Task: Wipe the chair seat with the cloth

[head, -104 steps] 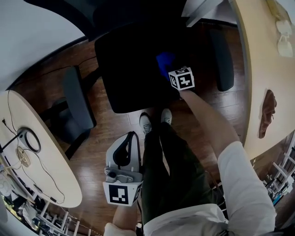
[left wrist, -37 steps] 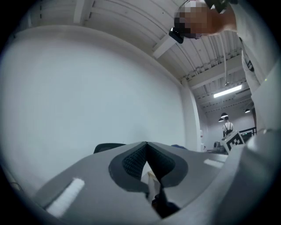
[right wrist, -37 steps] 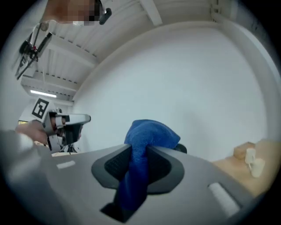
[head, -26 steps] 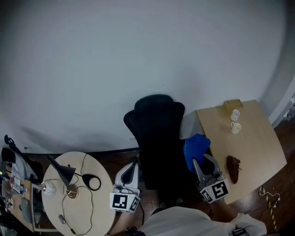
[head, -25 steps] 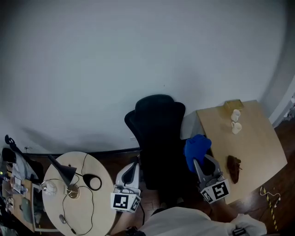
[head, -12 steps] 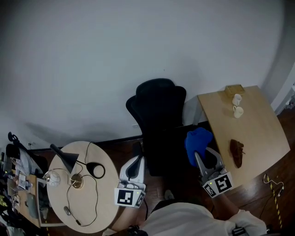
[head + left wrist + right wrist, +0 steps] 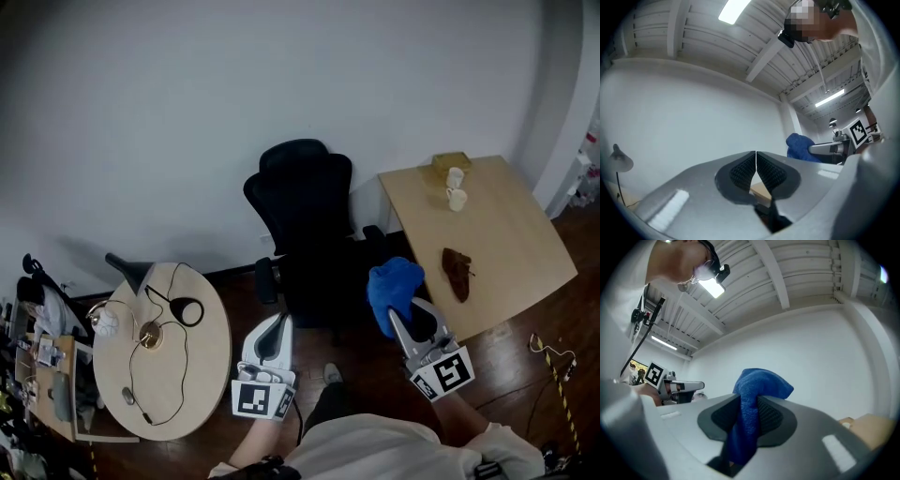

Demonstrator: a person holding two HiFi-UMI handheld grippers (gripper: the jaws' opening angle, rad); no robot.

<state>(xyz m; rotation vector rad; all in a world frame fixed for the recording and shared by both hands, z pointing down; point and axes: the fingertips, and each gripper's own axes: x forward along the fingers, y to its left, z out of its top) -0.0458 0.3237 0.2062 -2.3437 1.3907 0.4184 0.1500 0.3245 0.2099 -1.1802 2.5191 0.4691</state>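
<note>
The black office chair stands against the white wall, its dark seat facing me. My right gripper is raised to the right of the seat and is shut on the blue cloth, which bunches above its tips. In the right gripper view the cloth is pinched between the pads of the right gripper and hangs down between them. My left gripper is held up in front of the chair, left of the seat. In its own view the left gripper is shut and empty.
A round light table with a black lamp, cables and small items stands at the left. A wooden table with two pale cups and a brown object is at the right. The floor is dark wood.
Four seconds ago the cloth was down on the seat under the right gripper. Now both grippers are raised off the chair, and the view has pulled back from it.
</note>
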